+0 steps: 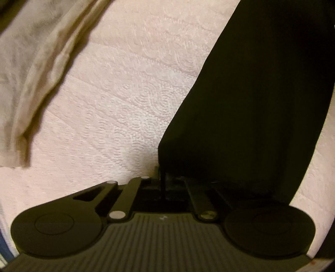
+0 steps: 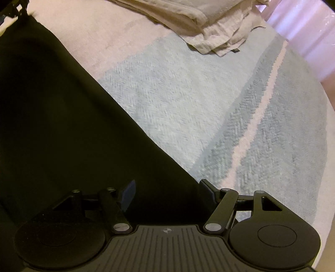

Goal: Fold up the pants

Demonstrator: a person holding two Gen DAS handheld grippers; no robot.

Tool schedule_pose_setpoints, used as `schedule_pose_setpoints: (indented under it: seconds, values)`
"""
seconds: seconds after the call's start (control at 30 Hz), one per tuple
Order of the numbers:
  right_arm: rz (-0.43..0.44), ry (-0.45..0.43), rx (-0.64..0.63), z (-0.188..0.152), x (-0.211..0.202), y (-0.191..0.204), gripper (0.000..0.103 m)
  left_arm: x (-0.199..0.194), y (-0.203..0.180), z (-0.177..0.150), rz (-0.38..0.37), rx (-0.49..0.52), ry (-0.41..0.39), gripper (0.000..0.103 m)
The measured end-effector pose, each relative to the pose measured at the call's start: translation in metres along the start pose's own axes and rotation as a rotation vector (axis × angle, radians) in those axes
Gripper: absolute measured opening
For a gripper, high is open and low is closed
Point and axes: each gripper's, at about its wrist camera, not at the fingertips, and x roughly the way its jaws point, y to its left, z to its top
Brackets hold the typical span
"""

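The black pants (image 1: 251,104) lie stretched over a pink textured bedspread (image 1: 125,83) and run up to the right in the left wrist view. My left gripper (image 1: 162,180) is shut on their near corner, its fingers pressed together on the fabric. In the right wrist view the black pants (image 2: 62,115) fill the left side, with their straight edge running diagonally. My right gripper (image 2: 168,190) is open wide. The pants' fabric lies between its fingers, and the right finger (image 2: 209,188) sits just past the edge. Part of the other gripper (image 2: 18,9) shows at the pants' far end.
A rumpled beige cloth (image 1: 31,73) lies to the left of the pants. A folded cream cloth (image 2: 199,18) rests at the far side of a light blue and pink striped blanket (image 2: 188,104). Pink drapery (image 2: 303,31) hangs at the far right.
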Motion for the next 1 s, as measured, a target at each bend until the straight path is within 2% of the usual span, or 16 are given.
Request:
schedule_pose_setpoints:
  seconds: [0.13,0.23,0.4,0.57,0.63,0.67,0.73,0.77,1.0]
  values:
    - [-0.006,0.026,-0.007,-0.024,-0.008,-0.025,0.065,-0.026,0.001,-0.002,0.046,-0.017,-0.024,0.001]
    - [0.000,0.037,-0.013,-0.037,-0.006,-0.045,0.065,-0.038,-0.011,0.006,0.103,0.018,-0.005,0.001]
    - [0.013,0.038,-0.062,-0.037,0.015,-0.069,0.065,-0.044,-0.022,0.013,0.182,0.024,0.037,0.001]
    - [0.127,0.113,-0.102,-0.039,0.046,-0.089,0.064,-0.055,-0.035,0.015,0.237,0.030,0.081,0.001]
    - [0.197,0.141,-0.050,-0.040,0.048,-0.097,0.037,-0.060,-0.040,0.015,0.254,0.023,0.092,0.001]
    - [0.187,0.139,-0.039,-0.041,0.047,-0.099,0.031,-0.062,-0.041,0.015,0.261,0.022,0.096,0.001]
    - [0.154,0.120,-0.043,-0.043,0.033,-0.098,0.006,-0.070,-0.048,0.014,0.273,0.017,0.111,0.001]
    - [0.149,0.109,-0.042,-0.045,0.024,-0.096,0.000,-0.074,-0.052,0.014,0.280,0.015,0.115,0.001]
    - [-0.026,-0.048,-0.097,-0.078,-0.076,-0.058,0.000,-0.137,-0.079,0.009,0.361,-0.059,0.096,0.001]
